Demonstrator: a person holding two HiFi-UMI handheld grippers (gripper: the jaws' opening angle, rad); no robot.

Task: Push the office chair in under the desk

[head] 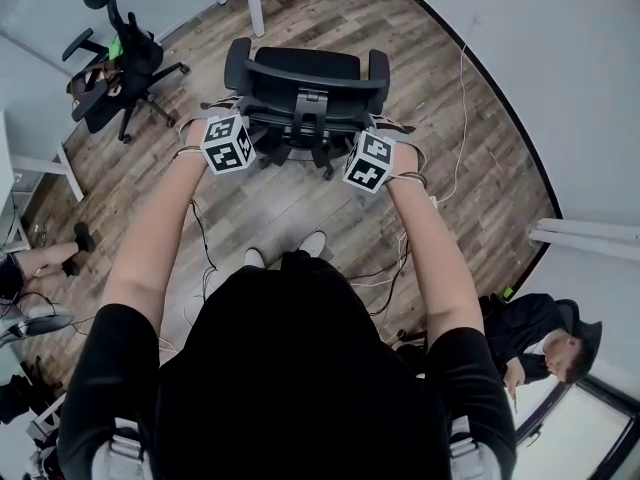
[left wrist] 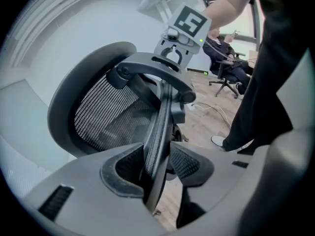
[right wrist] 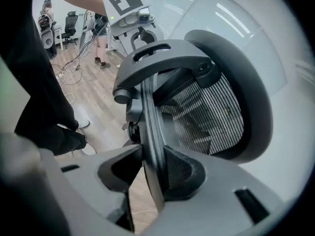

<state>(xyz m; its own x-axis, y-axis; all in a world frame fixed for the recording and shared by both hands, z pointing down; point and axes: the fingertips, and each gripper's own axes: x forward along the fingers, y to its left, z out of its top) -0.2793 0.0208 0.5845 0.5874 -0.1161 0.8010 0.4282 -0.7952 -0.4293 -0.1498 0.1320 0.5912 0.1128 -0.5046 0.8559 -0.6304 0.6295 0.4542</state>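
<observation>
surface: wood-plank floor [head: 290, 203] | standing on it: office chair [head: 305, 83], second chair [head: 120, 68], desk leg [head: 253, 3] | lying: cables [head: 465, 118]

Office chair [head: 305, 73] backrest fills the gap between the fingers [left wrist: 118, 173] of the left gripper [left wrist: 157, 166] and the right gripper [right wrist: 150, 168]. Beyond the fingers, open wood floor [head: 300, 18] up to the white desk legs [head: 253, 3]. Far left, a second chair [head: 125, 63]; right, the wall [head: 520, 58]; cables [head: 203, 233] trail behind.
</observation>
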